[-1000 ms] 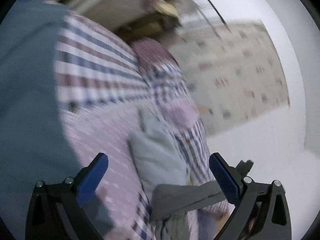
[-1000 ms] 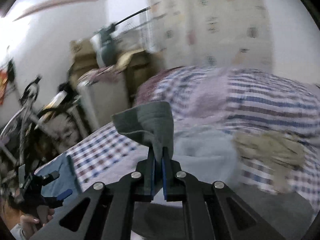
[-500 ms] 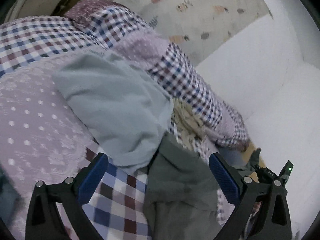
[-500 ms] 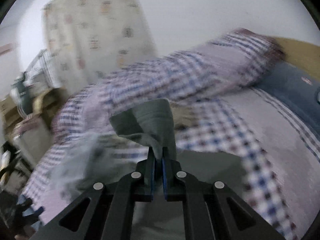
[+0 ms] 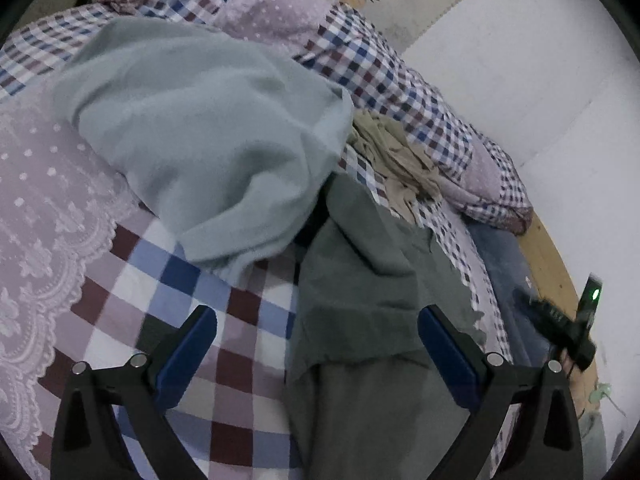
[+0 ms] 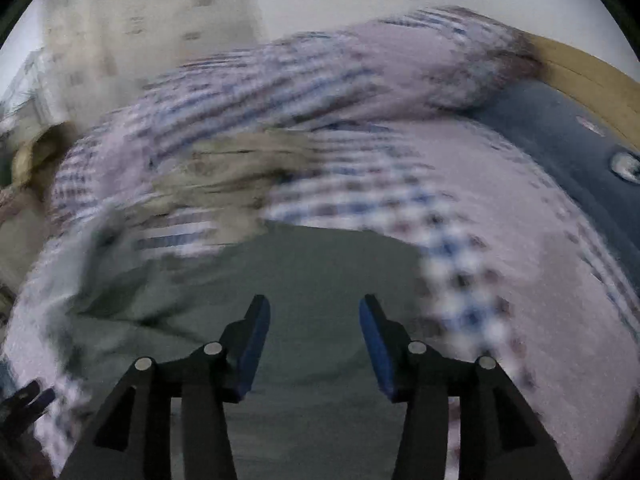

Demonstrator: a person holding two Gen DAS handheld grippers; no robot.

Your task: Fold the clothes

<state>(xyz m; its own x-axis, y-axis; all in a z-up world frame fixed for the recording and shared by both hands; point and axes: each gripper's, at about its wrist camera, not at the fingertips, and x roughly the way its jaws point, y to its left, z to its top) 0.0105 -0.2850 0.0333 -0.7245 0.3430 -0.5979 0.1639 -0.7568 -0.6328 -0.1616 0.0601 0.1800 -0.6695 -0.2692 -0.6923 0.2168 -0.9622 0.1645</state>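
A dark grey-green garment [image 5: 360,296] lies spread on the checked bedspread [image 5: 224,320], reaching down between my left gripper's fingers. My left gripper [image 5: 318,332] hovers open over its left edge, holding nothing. A pale blue-grey garment [image 5: 208,128] is heaped just beyond, partly over the dark one. A crumpled beige garment [image 5: 396,160] lies further back. In the blurred right wrist view, my right gripper [image 6: 314,320] stands open above the dark garment [image 6: 312,272], with nothing between its blue pads.
A rolled checked quilt [image 5: 400,80] runs along the wall side of the bed. A dark blue mattress edge [image 6: 568,136] and a wooden bed frame [image 6: 592,76] lie to the right. The other gripper [image 5: 576,332] shows at the right edge of the left wrist view.
My right gripper has opened and let go of the dark grey-green garment, which now lies flat on the bed. My left gripper has moved closer over the clothes.
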